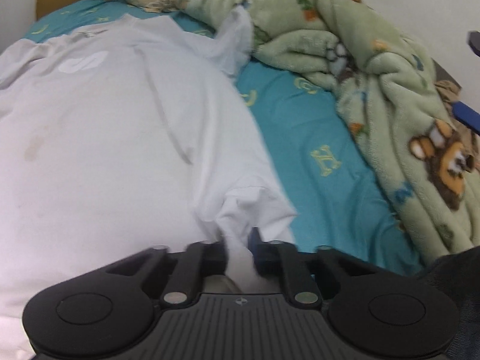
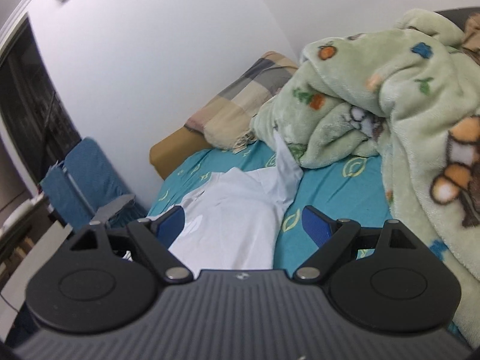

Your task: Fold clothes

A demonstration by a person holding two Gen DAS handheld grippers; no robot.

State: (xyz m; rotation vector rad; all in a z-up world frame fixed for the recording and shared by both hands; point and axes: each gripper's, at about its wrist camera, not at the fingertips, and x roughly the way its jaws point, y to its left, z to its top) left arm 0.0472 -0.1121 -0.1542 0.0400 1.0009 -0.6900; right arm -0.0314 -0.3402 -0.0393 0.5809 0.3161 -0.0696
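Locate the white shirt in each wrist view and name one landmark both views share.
Left wrist: the white shirt fills the left and centre, spread on the teal sheet; the left gripper pinches its near corner.
Right wrist: the shirt lies at lower centre, seen between the open right gripper fingers.
Shared landmark: the green fleece blanket, heaped to the shirt's right.

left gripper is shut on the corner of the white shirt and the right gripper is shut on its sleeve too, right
Not quite. The left gripper is shut on a corner of the white shirt, as the left wrist view shows. But the right wrist view shows the right gripper open, jaws wide apart, hovering above the shirt and holding nothing.
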